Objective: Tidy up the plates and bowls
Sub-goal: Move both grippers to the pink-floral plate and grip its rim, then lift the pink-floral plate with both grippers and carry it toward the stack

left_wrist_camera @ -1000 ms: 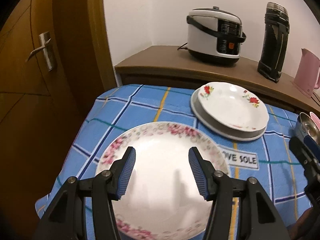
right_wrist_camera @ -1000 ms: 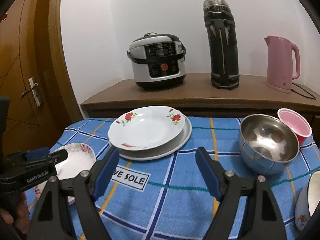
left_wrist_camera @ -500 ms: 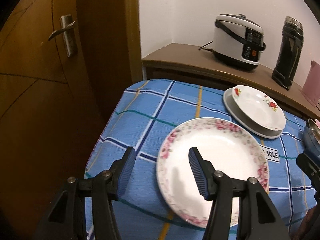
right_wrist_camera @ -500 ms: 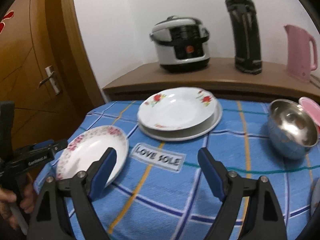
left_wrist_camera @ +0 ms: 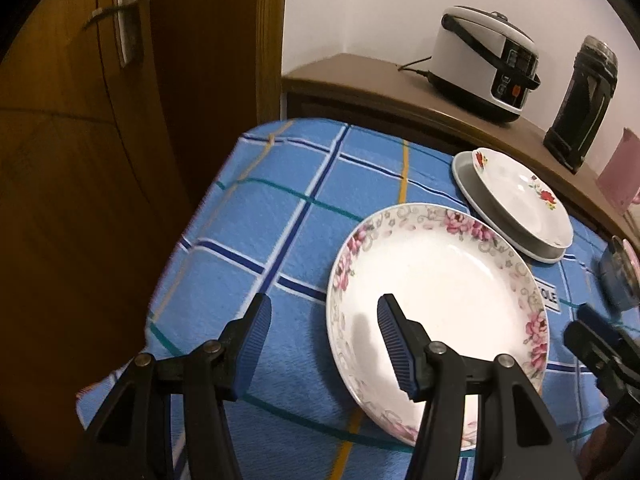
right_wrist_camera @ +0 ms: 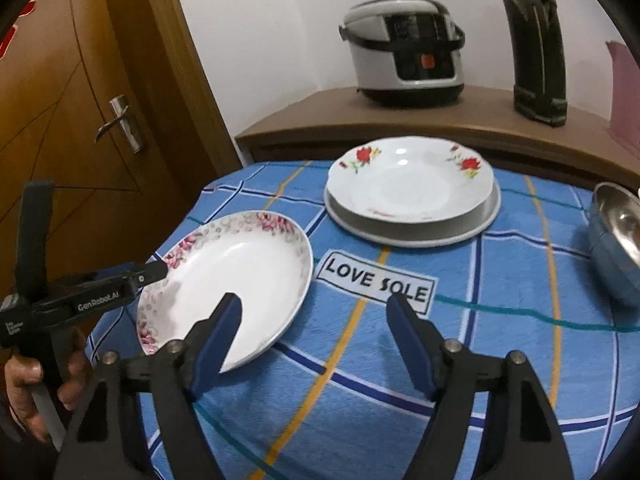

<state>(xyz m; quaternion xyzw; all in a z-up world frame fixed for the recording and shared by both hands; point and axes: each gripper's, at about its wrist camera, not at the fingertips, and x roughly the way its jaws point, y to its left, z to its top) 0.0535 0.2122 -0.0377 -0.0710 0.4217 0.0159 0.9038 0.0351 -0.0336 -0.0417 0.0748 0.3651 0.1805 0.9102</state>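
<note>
Your left claw (left_wrist_camera: 324, 346) hangs over the near left part of the counter (left_wrist_camera: 256, 216), its blue pads spread apart and pinching nothing: the left pad sits over bare blue checked cloth, the right pad over the near left rim of the pink-flowered plate (left_wrist_camera: 438, 308). From the right wrist view that same claw's tip (right_wrist_camera: 154, 270) lies at the plate's left rim, though you cannot tell whether it touches. Your left hand (right_wrist_camera: 28, 392) grips its handle at the lower left edge.

Your right claw (right_wrist_camera: 314, 328) is closing, with nothing between its pads but cloth; its left pad overlaps the near right edge of the pink-flowered plate (right_wrist_camera: 240, 276), and its right pad stands just below the "LOVE SOLE" label (right_wrist_camera: 376, 284) (a white patch on the cloth).

Beyond the label, the red-flowered plate (right_wrist_camera: 410, 184) rests in a wider grey plate (right_wrist_camera: 476, 224), the pair well apart from your claws. At the right edge sits a steel bowl (right_wrist_camera: 618, 240), partly cut off.

Farthest back, a wooden shelf (right_wrist_camera: 320, 116) carries a rice cooker (right_wrist_camera: 404, 48) and a dark tall flask (right_wrist_camera: 536, 44), with a wooden door (right_wrist_camera: 68, 92) to the left.
</note>
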